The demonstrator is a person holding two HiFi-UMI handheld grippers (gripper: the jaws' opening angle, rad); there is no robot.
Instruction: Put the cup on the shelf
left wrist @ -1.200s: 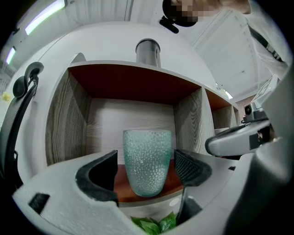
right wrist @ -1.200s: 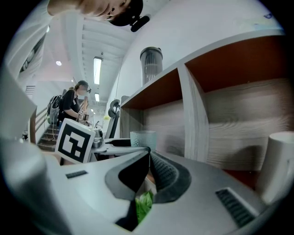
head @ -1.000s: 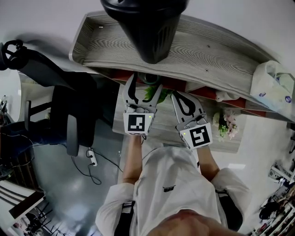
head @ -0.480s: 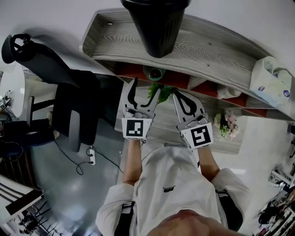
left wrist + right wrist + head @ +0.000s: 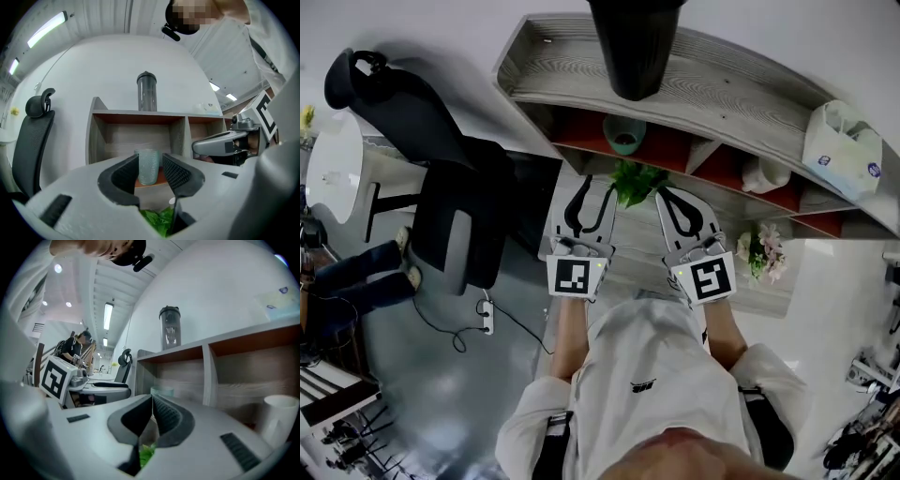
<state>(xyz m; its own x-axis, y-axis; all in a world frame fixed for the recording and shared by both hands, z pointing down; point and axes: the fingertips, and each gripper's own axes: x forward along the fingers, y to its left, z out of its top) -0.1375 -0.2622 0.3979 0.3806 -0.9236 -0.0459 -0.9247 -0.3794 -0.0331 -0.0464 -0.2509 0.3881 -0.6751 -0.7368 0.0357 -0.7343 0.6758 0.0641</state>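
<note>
The pale green textured cup (image 5: 624, 138) stands upright in the left compartment of the wooden shelf (image 5: 741, 98). My left gripper (image 5: 595, 183) hangs a little in front of and below it, apart from it. In the left gripper view the cup (image 5: 148, 166) shows far off through the narrow gap of the left gripper (image 5: 150, 159); its jaws are closing with nothing between them. My right gripper (image 5: 675, 195) hovers beside the left one. The right gripper (image 5: 152, 397) has its pads together and holds nothing, with the cup (image 5: 161, 392) beyond it.
A black tumbler (image 5: 633, 47) stands on the shelf top and a white plastic bag (image 5: 844, 155) lies at its right end. A white mug (image 5: 279, 416) sits in the right compartment. A green plant (image 5: 636, 178) is below the grippers, flowers (image 5: 764, 248) to the right, and an office chair (image 5: 441, 187) to the left.
The left gripper's jaws have gone from wide to narrow and it has drawn back from the shelf, leaving the cup standing in the compartment. The right gripper has barely moved.
</note>
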